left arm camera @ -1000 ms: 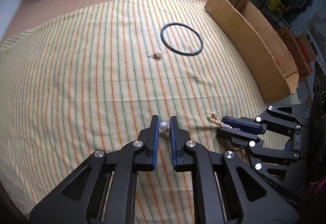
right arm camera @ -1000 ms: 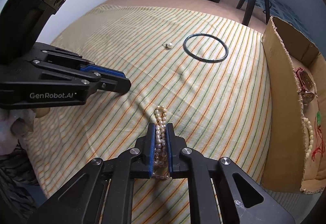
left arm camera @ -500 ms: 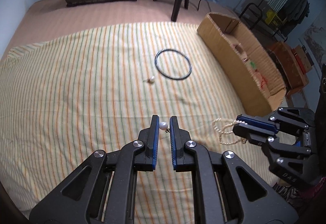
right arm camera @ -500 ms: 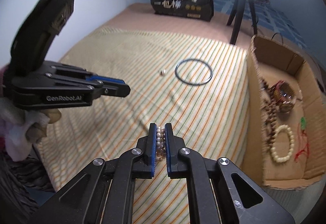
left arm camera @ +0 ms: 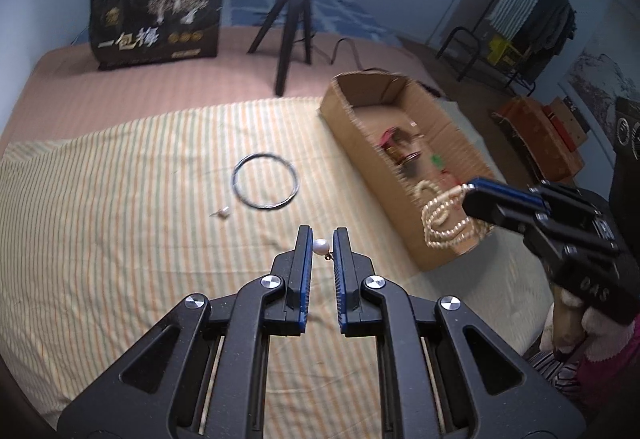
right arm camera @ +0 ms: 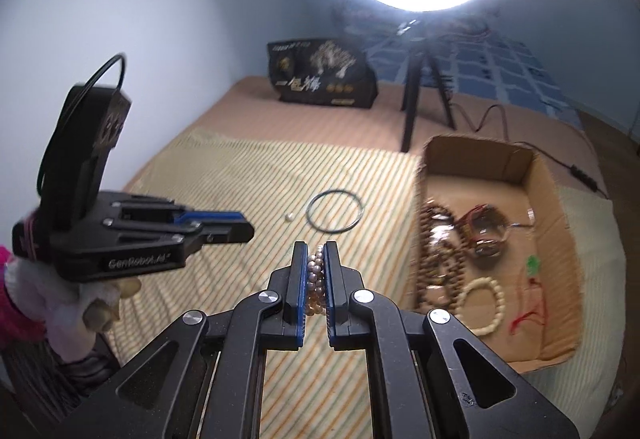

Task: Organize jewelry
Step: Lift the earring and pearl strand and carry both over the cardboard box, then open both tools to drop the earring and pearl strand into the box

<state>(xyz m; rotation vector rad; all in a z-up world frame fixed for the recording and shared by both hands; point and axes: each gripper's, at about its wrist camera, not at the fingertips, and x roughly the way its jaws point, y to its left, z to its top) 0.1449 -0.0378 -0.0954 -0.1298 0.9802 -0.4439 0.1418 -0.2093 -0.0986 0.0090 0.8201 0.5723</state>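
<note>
Pearl earring [left arm camera: 321,246]: you pinch it between your left gripper's [left arm camera: 322,239] fingertips, up off the striped cloth [left arm camera: 120,223], short of the cardboard box [left arm camera: 362,143].
Pearl strand [right arm camera: 315,275]: your right gripper [right arm camera: 316,253] is clamped on it; in the left wrist view its loops hang against the box's near end.
Second pearl earring [left arm camera: 223,213]: on the cloth, well left of the box.
Black hoop [left arm camera: 265,181]: flat on the cloth, between that earring and the box.
Box contents: bead bracelets [right arm camera: 482,305], blurred.
</note>
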